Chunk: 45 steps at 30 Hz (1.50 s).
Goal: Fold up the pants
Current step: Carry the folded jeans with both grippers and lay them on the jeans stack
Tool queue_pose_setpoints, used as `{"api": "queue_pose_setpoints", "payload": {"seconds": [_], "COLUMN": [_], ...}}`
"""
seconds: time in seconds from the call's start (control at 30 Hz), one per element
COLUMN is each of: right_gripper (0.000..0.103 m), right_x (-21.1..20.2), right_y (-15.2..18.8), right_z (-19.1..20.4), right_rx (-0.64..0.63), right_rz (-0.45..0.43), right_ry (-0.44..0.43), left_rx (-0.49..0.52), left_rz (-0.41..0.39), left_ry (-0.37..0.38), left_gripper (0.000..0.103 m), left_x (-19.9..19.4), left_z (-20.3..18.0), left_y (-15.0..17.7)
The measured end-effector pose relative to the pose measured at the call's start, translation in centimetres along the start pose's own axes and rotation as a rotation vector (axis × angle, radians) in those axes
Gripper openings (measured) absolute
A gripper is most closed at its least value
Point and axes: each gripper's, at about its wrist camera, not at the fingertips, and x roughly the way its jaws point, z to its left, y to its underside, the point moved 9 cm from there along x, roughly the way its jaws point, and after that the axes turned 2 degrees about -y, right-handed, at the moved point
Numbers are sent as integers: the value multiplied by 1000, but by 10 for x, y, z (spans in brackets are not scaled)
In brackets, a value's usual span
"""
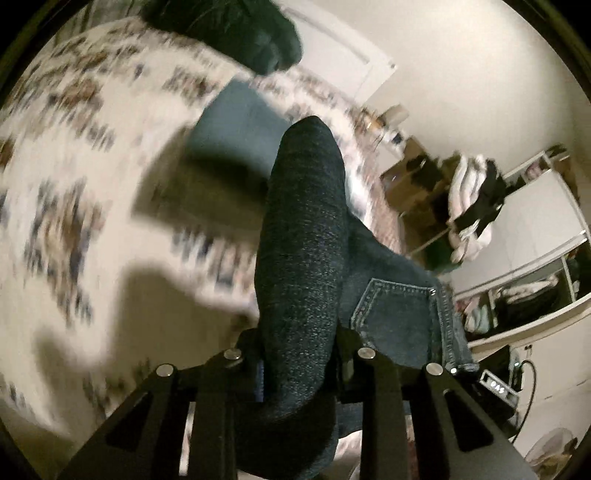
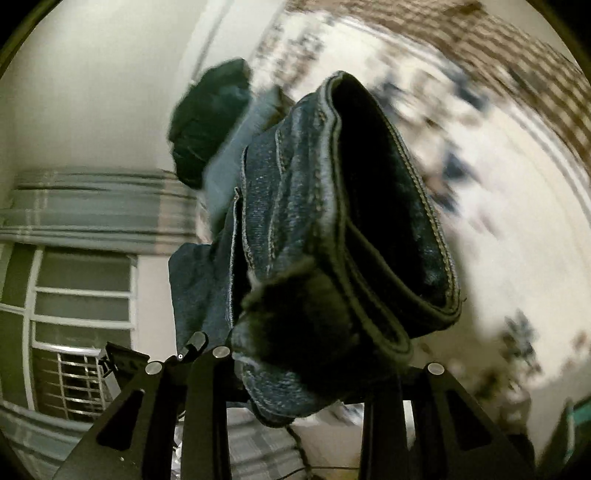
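Dark blue jeans [image 1: 306, 258] are held up above a bed with a white flowered cover [image 1: 74, 166]. My left gripper [image 1: 299, 354] is shut on a bunched fold of the jeans, with a back pocket [image 1: 399, 310] hanging to its right. My right gripper [image 2: 317, 369] is shut on the jeans [image 2: 295, 221] near the waistband [image 2: 399, 229], which stands up in front of the camera. The fingertips of both grippers are hidden by denim. The background is blurred by motion.
A dark green garment [image 1: 236, 29] lies at the far side of the bed, with a lighter blue garment [image 1: 236, 125] beside it. Shelves with piled clothes [image 1: 472, 199] stand to the right. A window [image 2: 81, 314] and a grey curtain [image 2: 92, 206] show in the right wrist view.
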Motion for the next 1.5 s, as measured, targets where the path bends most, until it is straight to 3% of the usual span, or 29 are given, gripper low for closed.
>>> {"api": "queue_pose_setpoints", "payload": {"seconds": [0.23,0.33,0.43,0.53,0.6,0.67,0.8,0.93,0.97,1.03,1.13,1.23,1.37,1.5], "right_gripper": [33,33,33,33,35,41,64,71,71,77,94,102,102,103], "right_x": [103,162,217,253,254,251,223,192,181,166,149,135,112,78], "right_y": [-124,-173,-205,-224,-219,-217,-213,-204,-195,-189,-178,-165,-145,-117], "right_z": [88,105,100,79,68,67,63,68,69,84,111,136,161,196], "right_rx": [20,22,30,57,46,27,7,-76,-102,-173,-316,-435,-508,-561], "right_rz": [-40,-18,30,81,109,126,127,85,76,45,-12,-59,-118,-171], "right_ry": [-88,-86,-47,16,38,67,182,325,358,457,606,731,812,822], "left_rx": [-15,-37,-78,-109,-111,-98,-85,-2,33,90,178,268,319,334], "left_rz": [-61,-51,2,74,94,111,127,104,98,79,44,11,-23,-57], "left_ry": [7,-28,-63,-90,-83,-105,-133,-230,-263,-320,-377,-453,-472,-483], "left_gripper": [22,23,24,31,37,50,51,54,71,92,93,93,94,94], "left_x": [44,77,113,139,141,140,130,115,110,101,85,68,42,9], "left_z": [19,45,79,107,113,119,121,111,105,94,74,54,33,14], "left_y": [-169,-203,-211,-202,-198,-194,-192,-195,-195,-194,-191,-184,-170,-157]}}
